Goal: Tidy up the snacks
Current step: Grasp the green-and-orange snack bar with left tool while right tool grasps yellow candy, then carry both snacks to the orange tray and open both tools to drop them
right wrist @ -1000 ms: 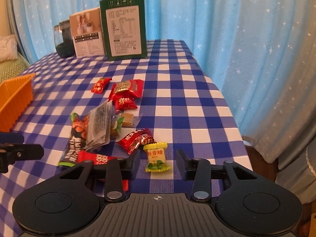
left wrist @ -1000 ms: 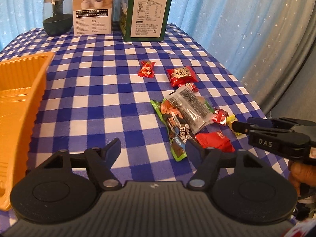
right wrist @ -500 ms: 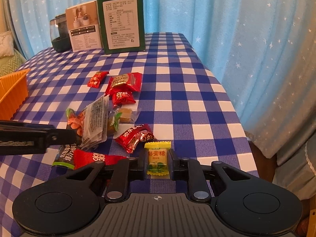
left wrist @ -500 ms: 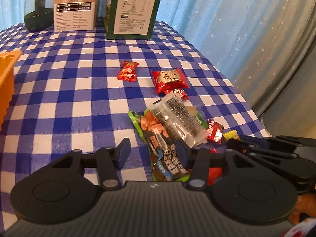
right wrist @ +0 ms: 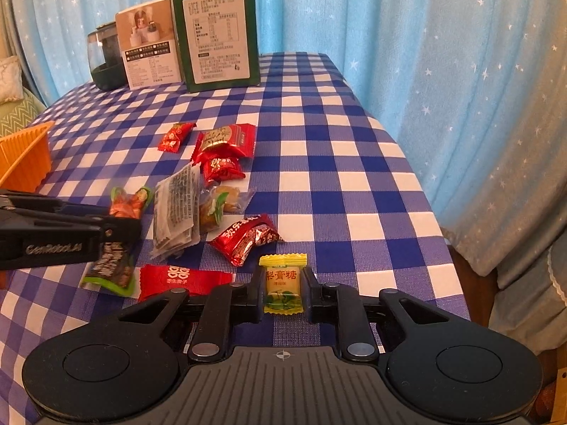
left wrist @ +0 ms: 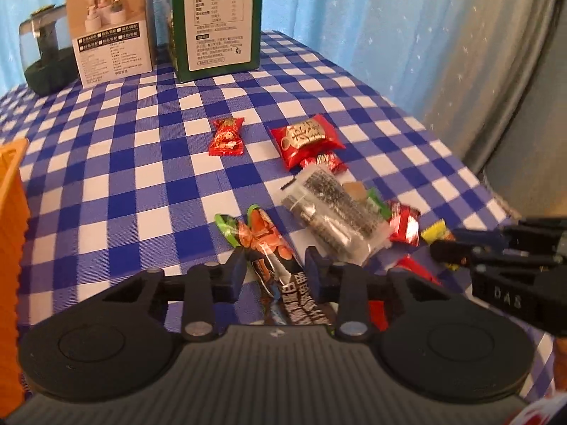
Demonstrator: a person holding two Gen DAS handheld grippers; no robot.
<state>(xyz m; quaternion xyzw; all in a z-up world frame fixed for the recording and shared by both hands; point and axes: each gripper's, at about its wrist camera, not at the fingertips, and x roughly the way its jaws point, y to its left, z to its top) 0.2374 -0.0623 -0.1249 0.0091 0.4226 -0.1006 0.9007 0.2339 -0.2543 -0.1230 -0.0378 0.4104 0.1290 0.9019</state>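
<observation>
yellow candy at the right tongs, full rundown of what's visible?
The yellow candy is a small pillow-style wrapper of glossy film with crimped ends, red characters and a green picture below. It stands lengthwise between the fingers of the right tongs, which are closed against its sides, over the checked tablecloth. Whether it is lifted is unclear.

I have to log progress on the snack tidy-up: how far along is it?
Barely begun. Done: nothing shows as stowed; only a corner of the orange tray is visible, no snack in it. In hand: the right gripper is shut on the yellow candy; the left gripper straddles the long green-edged packet, jaws not yet touching. Left: the red packets and the clear packet still lie on the tablecloth.
</observation>
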